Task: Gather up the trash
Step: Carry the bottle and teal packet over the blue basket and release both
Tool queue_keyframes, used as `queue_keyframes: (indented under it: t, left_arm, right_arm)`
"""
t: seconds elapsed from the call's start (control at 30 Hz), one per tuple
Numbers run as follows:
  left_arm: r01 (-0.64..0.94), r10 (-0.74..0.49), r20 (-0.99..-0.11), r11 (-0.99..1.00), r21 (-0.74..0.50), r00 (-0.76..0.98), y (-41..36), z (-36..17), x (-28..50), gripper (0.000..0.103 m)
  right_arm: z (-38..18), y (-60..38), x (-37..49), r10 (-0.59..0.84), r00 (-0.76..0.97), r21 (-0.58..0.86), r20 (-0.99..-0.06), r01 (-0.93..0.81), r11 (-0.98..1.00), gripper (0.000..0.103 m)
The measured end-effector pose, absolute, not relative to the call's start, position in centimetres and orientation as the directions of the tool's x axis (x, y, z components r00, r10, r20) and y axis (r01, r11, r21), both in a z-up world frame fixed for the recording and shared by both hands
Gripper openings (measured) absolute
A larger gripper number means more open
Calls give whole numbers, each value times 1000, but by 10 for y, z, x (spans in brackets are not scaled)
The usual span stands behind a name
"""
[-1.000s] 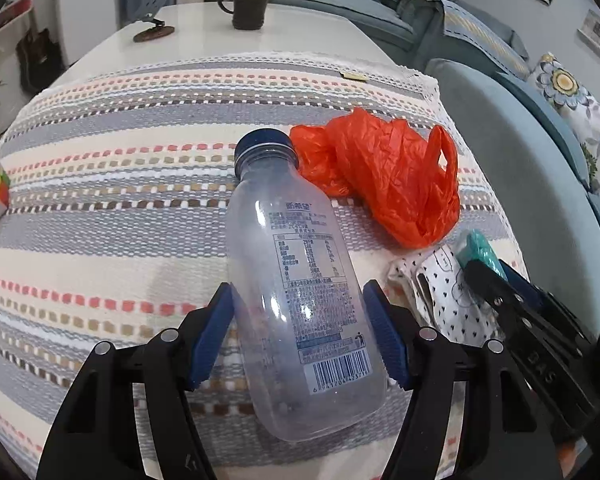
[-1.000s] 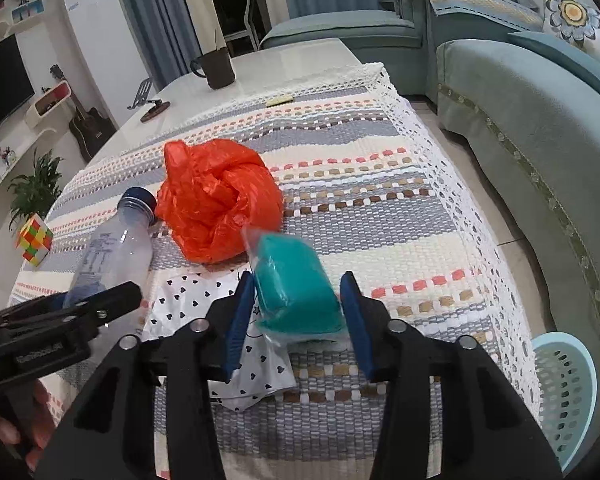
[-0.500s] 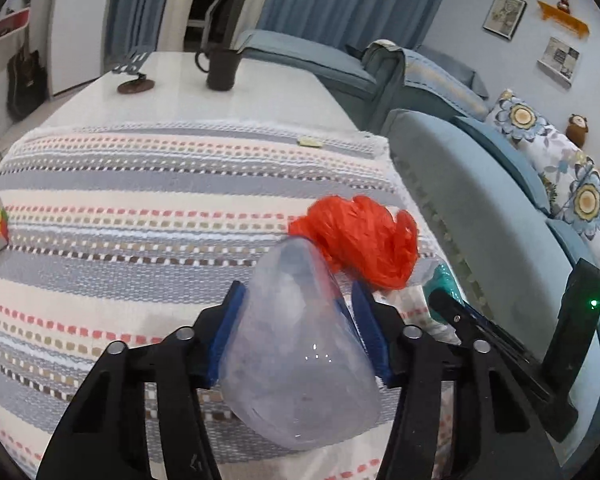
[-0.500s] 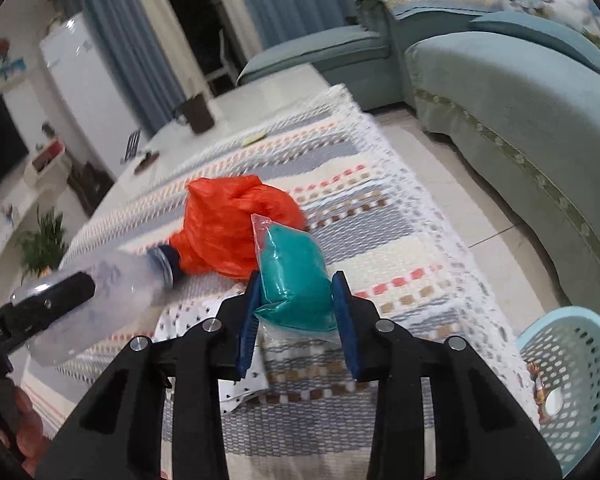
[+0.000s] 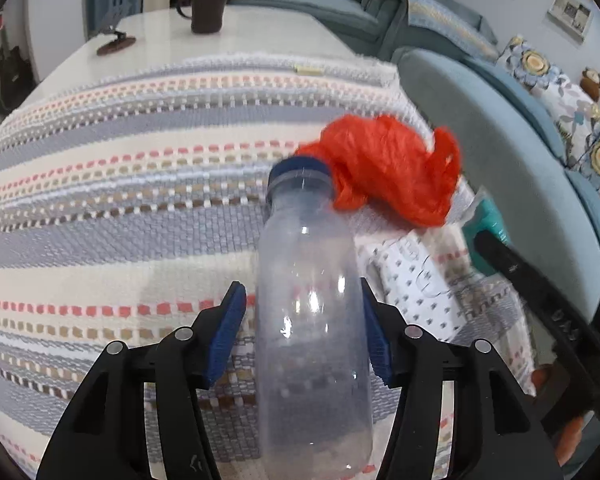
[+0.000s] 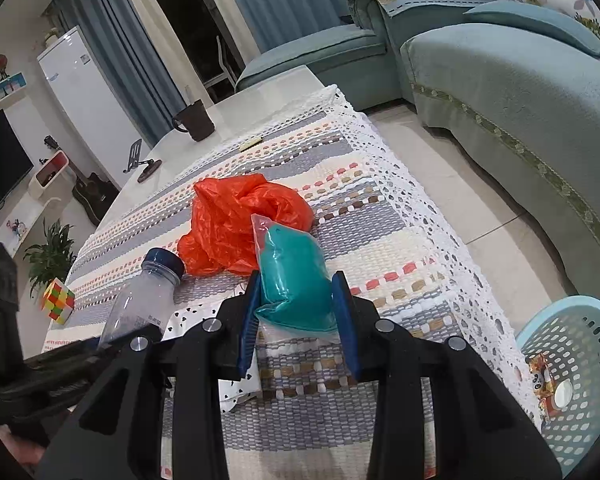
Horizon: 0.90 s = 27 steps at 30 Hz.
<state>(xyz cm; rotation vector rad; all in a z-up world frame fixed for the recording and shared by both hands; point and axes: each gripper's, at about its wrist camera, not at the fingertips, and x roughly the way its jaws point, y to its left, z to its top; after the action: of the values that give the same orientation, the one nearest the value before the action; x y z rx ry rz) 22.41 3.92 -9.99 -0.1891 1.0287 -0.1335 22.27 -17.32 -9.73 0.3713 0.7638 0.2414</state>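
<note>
My left gripper (image 5: 302, 328) is shut on a clear plastic bottle (image 5: 310, 320) with a blue cap, held above the striped tablecloth (image 5: 120, 200); the bottle also shows in the right wrist view (image 6: 140, 304). My right gripper (image 6: 298, 312) is shut on a teal packet in a clear bag (image 6: 292, 280), lifted over the table; the packet shows at the right in the left wrist view (image 5: 486, 220). A crumpled orange plastic bag (image 6: 240, 224) lies on the cloth beyond both, also in the left wrist view (image 5: 392, 168). A white dotted wrapper (image 5: 420, 280) lies under them.
A light blue mesh basket (image 6: 580, 344) with some trash inside stands on the floor right of the table. A dark mug (image 6: 196, 120) and a phone stand (image 6: 140, 160) sit at the table's far end. A colour cube (image 6: 58, 300) lies at the left. A teal sofa (image 6: 520, 92) runs along the right.
Both grippers have lifted their loads off the cloth. The bottle has tipped, its cap now pointing away toward the orange bag. The right gripper has closed tighter on the teal packet.
</note>
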Motion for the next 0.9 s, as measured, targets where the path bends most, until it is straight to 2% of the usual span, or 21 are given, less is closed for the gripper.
queue_keyframes:
  t: [0.03, 0.07, 0.17, 0.33, 0.43, 0.67, 0.9]
  left_arm:
    - [22, -204, -839, 974, -224, 505, 38, -102, 225, 46]
    - [22, -200, -838, 975, -220, 508, 38, -102, 224, 45]
    - [8, -208, -813, 970, -243, 544, 42, -93, 221, 44]
    - [27, -251, -701, 949, -314, 667, 55, -57, 203, 44]
    - [81, -317, -633, 925, -372, 706, 47, -39, 192, 44]
    - [289, -481, -500, 863, -415, 720, -23, -3, 158, 44]
    - [411, -603, -483, 793, -449, 635, -114, 0, 140, 44]
  right_arm:
    - [-97, -172, 223, 342, 699, 407, -628, -80, 910, 32]
    - [-97, -172, 222, 340, 700, 404, -628, -81, 911, 32]
    - [-95, -170, 221, 334, 707, 392, -623, -87, 916, 32]
    - [-90, -174, 213, 309, 740, 389, -597, -69, 919, 32]
    - [-83, -188, 197, 272, 767, 378, -581, -41, 925, 32]
    - [-46, -265, 138, 166, 841, 406, -516, 69, 911, 32]
    - [-39, -340, 90, 30, 832, 335, -554, 190, 923, 32]
